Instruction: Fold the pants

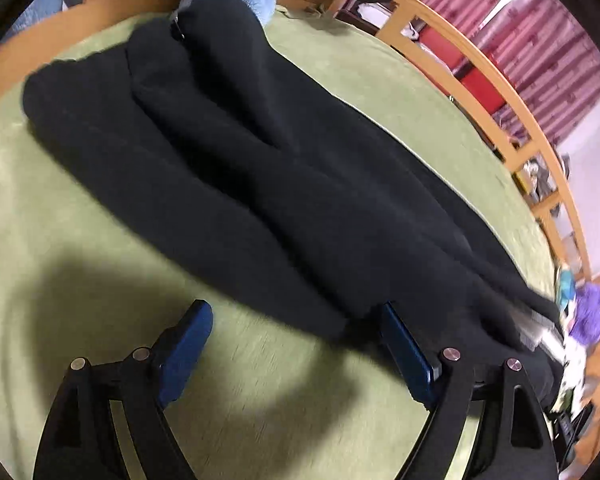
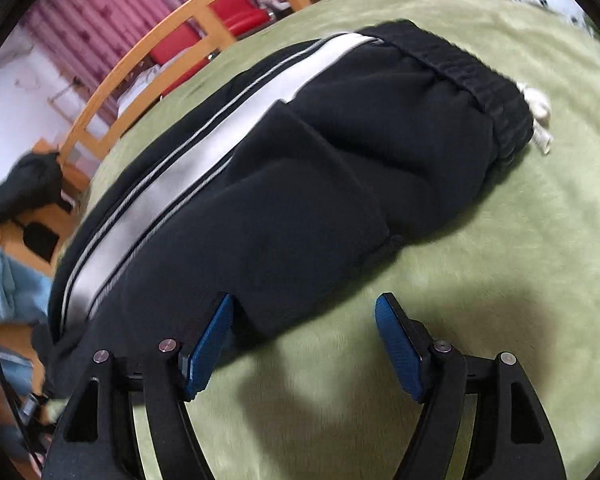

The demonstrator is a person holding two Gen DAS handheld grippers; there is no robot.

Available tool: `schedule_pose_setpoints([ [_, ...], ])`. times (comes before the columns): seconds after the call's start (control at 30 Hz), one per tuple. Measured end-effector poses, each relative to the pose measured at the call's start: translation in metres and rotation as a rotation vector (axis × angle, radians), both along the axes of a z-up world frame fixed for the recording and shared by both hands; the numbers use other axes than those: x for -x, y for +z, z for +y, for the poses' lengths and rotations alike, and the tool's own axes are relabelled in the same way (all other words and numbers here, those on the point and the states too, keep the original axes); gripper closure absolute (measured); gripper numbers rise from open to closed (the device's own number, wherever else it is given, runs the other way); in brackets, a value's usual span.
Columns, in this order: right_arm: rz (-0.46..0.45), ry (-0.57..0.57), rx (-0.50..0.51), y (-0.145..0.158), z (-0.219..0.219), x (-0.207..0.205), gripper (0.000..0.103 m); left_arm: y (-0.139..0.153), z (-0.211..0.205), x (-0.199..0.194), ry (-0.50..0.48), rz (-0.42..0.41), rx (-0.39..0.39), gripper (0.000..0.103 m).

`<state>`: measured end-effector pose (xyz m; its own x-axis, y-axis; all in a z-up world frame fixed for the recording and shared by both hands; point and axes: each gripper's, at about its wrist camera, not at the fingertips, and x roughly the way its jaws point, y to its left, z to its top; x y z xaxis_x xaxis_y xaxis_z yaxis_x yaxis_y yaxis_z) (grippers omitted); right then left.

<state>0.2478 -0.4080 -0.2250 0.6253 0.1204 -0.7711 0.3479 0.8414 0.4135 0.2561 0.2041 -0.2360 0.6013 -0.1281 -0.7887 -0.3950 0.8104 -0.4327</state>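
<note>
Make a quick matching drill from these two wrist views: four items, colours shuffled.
Items:
1. pants
2. side stripe
3. blanket
4. gripper fingertips

Colours:
A. green
B. blue
C. black
D. white-grey

Pairs: 1-C, 2-D, 3-A, 4-B

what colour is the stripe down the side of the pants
White or light grey, edged by thin matching lines, on the black pants; stripe shows best in the right wrist view.
</note>
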Motion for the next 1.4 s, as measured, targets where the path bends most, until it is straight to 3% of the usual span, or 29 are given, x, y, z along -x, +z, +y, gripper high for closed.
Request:
schedule_pose_setpoints([
  [0.17, -0.065, -0.061, -0.047, -0.003, -0.008, -0.021, 0.016, -0.008, 0.011, -0.021, 0.074, -0.042, 0.059, 0.017],
  [0.23, -0.077, -0.089, -0.044, -0.005, -0.008, -0.034, 0.016, -0.010, 0.012, -0.026, 0.104, -0.043, 0.069, 0.020],
  [0.27, -0.079, -0.101, -0.038, -0.005, -0.007, -0.038, 0.018, -0.010, 0.011, -0.027, 0.110, -0.034, 0.056, 0.026],
  [0.3, -0.082, -0.109, -0.033, -0.004, -0.006, -0.040, 0.032, -0.009, 0.009, -0.028, 0.118, -0.022, 0.032, 0.049],
  [0.33, -0.086, -0.118, -0.022, -0.003, -0.006, -0.042, 0.068, -0.010, 0.009, -0.027, 0.120, -0.016, 0.023, 0.070],
  [0.4, -0.105, -0.121, -0.035, 0.000, -0.009, -0.038, 0.083, -0.008, 0.013, -0.021, 0.106, -0.024, 0.051, 0.086],
  [0.5, -0.151, -0.162, -0.065, 0.014, -0.013, -0.015, 0.087, 0.006, 0.012, -0.004, 0.083, -0.047, 0.049, 0.092],
  [0.67, -0.154, -0.157, 0.002, 0.047, -0.015, 0.034, 0.088, 0.036, -0.006, 0.041, 0.038, -0.058, 0.042, 0.093],
  [0.87, -0.126, -0.195, 0.050, 0.081, -0.063, 0.144, 0.088, 0.042, -0.055, 0.132, -0.065, -0.030, 0.086, 0.093],
  [1.1, -0.031, -0.253, 0.093, 0.073, -0.123, 0.273, 0.085, 0.032, -0.109, 0.210, -0.239, 0.036, 0.090, 0.091],
  [1.17, 0.025, -0.233, 0.091, 0.062, -0.129, 0.285, 0.076, 0.029, -0.110, 0.214, -0.247, 0.076, 0.060, 0.082],
  [1.23, 0.081, -0.224, 0.088, 0.053, -0.128, 0.294, 0.062, 0.028, -0.103, 0.217, -0.246, 0.139, 0.049, 0.066],
  [1.3, 0.072, -0.229, 0.142, 0.059, -0.119, 0.310, 0.057, 0.037, -0.091, 0.225, -0.235, 0.118, 0.029, 0.052],
  [1.4, 0.055, -0.230, 0.214, 0.073, -0.102, 0.332, 0.056, 0.061, -0.069, 0.245, -0.198, 0.043, -0.072, 0.048],
])
